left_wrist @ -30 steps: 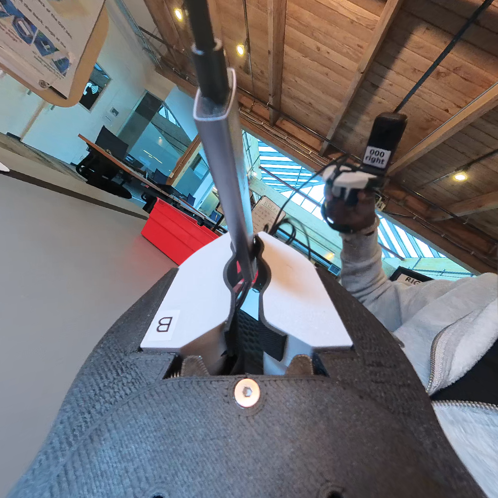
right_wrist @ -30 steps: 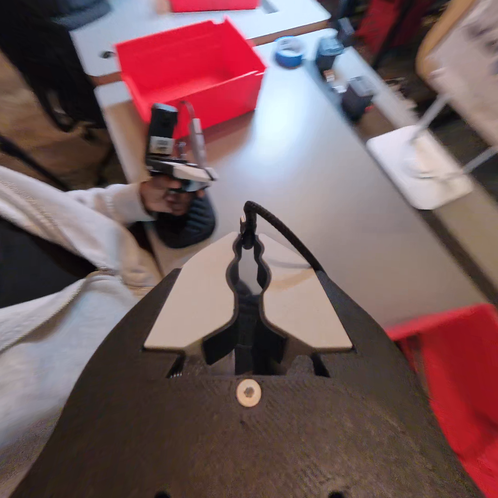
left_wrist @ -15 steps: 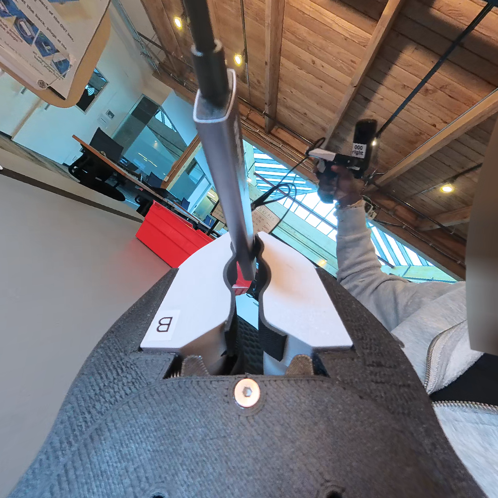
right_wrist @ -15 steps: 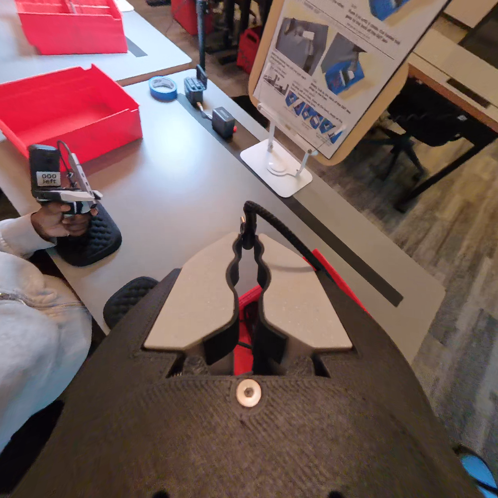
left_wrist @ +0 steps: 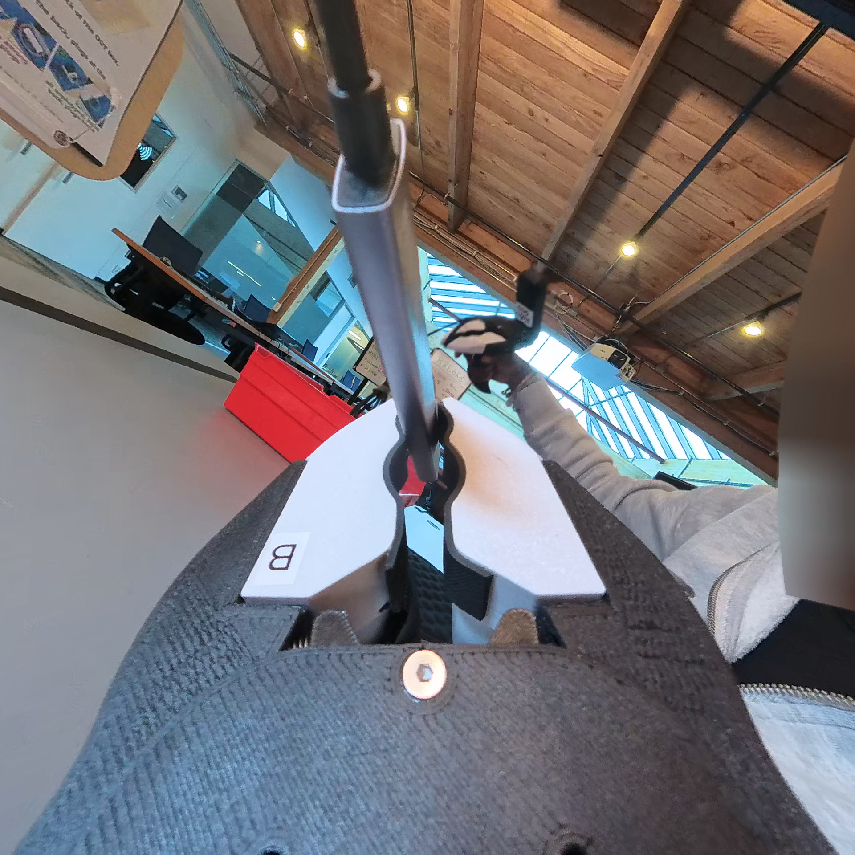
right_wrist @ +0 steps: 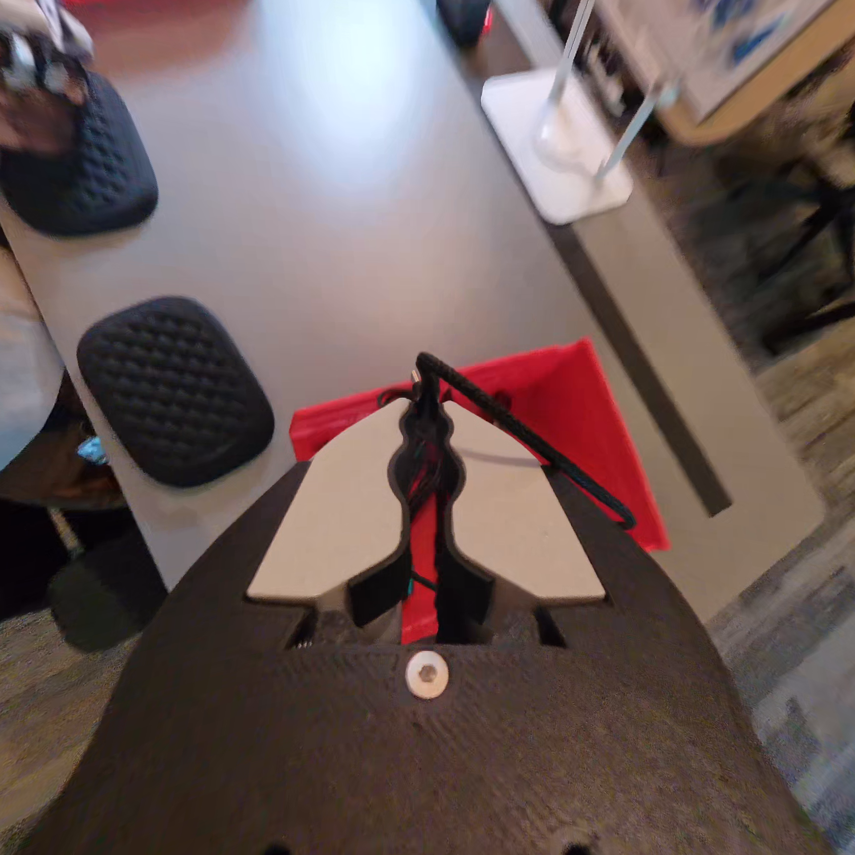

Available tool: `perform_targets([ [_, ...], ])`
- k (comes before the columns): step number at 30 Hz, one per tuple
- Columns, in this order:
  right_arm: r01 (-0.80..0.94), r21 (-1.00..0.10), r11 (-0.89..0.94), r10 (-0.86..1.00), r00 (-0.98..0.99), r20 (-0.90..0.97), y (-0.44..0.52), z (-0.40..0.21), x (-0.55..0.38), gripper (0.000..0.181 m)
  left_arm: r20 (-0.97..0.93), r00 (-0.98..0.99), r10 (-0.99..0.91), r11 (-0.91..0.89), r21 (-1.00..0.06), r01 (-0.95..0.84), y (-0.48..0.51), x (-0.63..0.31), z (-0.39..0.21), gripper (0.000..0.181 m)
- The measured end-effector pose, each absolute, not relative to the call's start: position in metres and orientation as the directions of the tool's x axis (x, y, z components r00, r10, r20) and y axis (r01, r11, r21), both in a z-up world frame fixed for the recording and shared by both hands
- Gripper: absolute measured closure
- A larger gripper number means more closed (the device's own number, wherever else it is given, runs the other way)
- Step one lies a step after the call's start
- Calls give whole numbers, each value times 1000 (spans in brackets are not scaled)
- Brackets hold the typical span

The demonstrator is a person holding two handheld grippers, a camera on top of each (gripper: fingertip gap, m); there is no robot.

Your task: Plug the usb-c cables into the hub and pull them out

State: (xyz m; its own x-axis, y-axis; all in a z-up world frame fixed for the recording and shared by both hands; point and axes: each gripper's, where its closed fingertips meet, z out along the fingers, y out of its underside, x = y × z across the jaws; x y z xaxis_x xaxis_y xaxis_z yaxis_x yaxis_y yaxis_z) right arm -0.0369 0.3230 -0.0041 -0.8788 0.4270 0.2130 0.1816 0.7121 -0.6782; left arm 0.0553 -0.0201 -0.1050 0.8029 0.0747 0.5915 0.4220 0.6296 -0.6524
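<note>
Left tongs [left_wrist: 423,430] clench the hub [left_wrist: 384,296], tilted toward the ceiling; right tongs [right_wrist: 428,398] pinch a cable [right_wrist: 509,430] over the red bin [right_wrist: 578,416] on the table [right_wrist: 347,231].

Smooth brushed-metal hub [left_wrist: 388,296], braided black cable [right_wrist: 509,430], matt grey table [right_wrist: 347,208], quilted black pads [right_wrist: 171,388].

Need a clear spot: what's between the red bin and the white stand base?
Only bare grey table lies between the red bin and the white stand base, shown in the right wrist view.
</note>
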Motion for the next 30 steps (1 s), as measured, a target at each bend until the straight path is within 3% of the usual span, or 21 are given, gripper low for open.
perform_targets([
  [3, 301, -554, 776, 451, -879, 155, 349, -60, -30, 173, 592, 803, 77, 628, -654, 422, -20, 55, -105, 171],
  [8, 428, -190, 884, 464, -854, 236, 398, -143, -22, 171, 592, 802, 80, 625, -657, 422, -19, 55, -106, 171],
  [11, 469, -144, 871, 488, -859, 155, 389, -166, -10, 169, 592, 802, 81, 622, -659, 423, -18, 55, -106, 171],
  [14, 499, -51, 865, 501, -857, 120, 386, -170, 5, 149, 593, 801, 81, 620, -659, 425, -18, 55, -106, 171],
  [17, 587, 49, 808, 573, -803, 161, 400, -156, 11, 109, 592, 802, 78, 620, -659, 426, -18, 55, -106, 171],
  [21, 568, -14, 823, 546, -784, 295, 409, -115, -3, 89, 590, 804, 75, 622, -658, 425, -18, 55, -106, 171],
  [25, 513, -50, 857, 481, -761, 436, 423, -79, -32, 86, 588, 806, 75, 621, -660, 423, -18, 56, -106, 171],
  [27, 458, -94, 884, 454, -791, 411, 415, -83, -47, 85, 587, 806, 75, 620, -660, 423, -18, 56, -106, 171],
  [30, 395, -38, 918, 376, -835, 401, 421, -113, -68, 89, 586, 807, 76, 620, -661, 422, -18, 56, -106, 171],
])
